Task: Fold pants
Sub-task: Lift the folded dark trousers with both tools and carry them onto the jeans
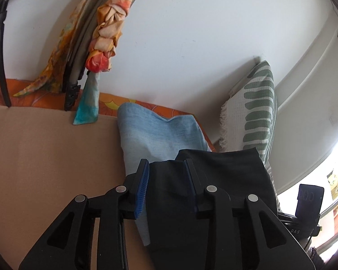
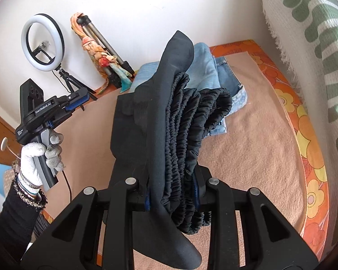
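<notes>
Folded black pants [image 2: 169,123] with a gathered elastic waistband are clamped between the fingers of my right gripper [image 2: 171,200] and held above the bed. In the left wrist view the black pants [image 1: 214,180] lie beyond and to the right of my left gripper [image 1: 166,168], whose blue-padded jaws stand apart with nothing between them. The left gripper [image 2: 78,100] also shows in the right wrist view, held in a gloved hand to the left of the pants, clear of them.
Folded light blue jeans [image 2: 214,67] lie on the tan blanket [image 2: 247,146], also seen in the left view [image 1: 160,132]. A green-patterned pillow [image 1: 256,110] leans on the wall. A ring light [image 2: 42,42] and a tripod with a scarf [image 2: 97,51] stand at the bed's far edge.
</notes>
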A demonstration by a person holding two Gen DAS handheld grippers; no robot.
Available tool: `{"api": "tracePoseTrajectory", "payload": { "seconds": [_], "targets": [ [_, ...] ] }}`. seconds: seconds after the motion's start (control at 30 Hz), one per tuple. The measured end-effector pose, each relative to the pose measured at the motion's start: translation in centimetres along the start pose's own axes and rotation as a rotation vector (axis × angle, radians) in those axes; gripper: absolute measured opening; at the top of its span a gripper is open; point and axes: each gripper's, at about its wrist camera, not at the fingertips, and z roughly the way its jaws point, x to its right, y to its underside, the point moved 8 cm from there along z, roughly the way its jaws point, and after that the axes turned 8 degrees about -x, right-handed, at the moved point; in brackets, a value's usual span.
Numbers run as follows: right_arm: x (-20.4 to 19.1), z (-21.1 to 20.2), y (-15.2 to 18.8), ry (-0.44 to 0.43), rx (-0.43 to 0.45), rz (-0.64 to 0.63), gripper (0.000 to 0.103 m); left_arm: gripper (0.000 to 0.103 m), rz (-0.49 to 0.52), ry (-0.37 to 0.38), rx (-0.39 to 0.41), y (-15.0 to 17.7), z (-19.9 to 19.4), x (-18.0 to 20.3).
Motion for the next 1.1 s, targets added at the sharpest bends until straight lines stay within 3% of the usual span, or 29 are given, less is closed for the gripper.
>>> {"api": "tracePoseTrajectory", "payload": {
  "seconds": [0.1,0.53,0.63,0.67,0.77,1.1],
  "targets": [
    [1.3,1.0,0.0,-0.008,-0.013,0.025,0.028,0.043,0.021,-0.013,-0.037,0.4,1.9,-0.2],
    [3.7,2.7,0.4,-0.030,-0.038,0.055,0.028,0.046,-0.005,-0.023,-0.141,1.6,7.8,-1.6],
    [4.2,3.0,0.6,-0.033,-0.041,0.066,0.028,0.038,-0.035,0.008,-0.125,1.6,8.0,-1.9],
    [4.2,3.1,0.6,-0.035,-0.042,0.068,0.028,0.020,-0.035,0.019,-0.121,1.6,7.9,-1.8],
    [4.2,3.1,0.7,-0.040,-0.040,0.077,0.028,0.004,0.002,0.013,-0.112,1.7,7.8,-1.2],
    [1.2,-0.5,0.8,-0.039,0.035,0.018,0.028,0.002,0.101,0.034,0.007,0.0,2.8,3.4]
  ]
}}
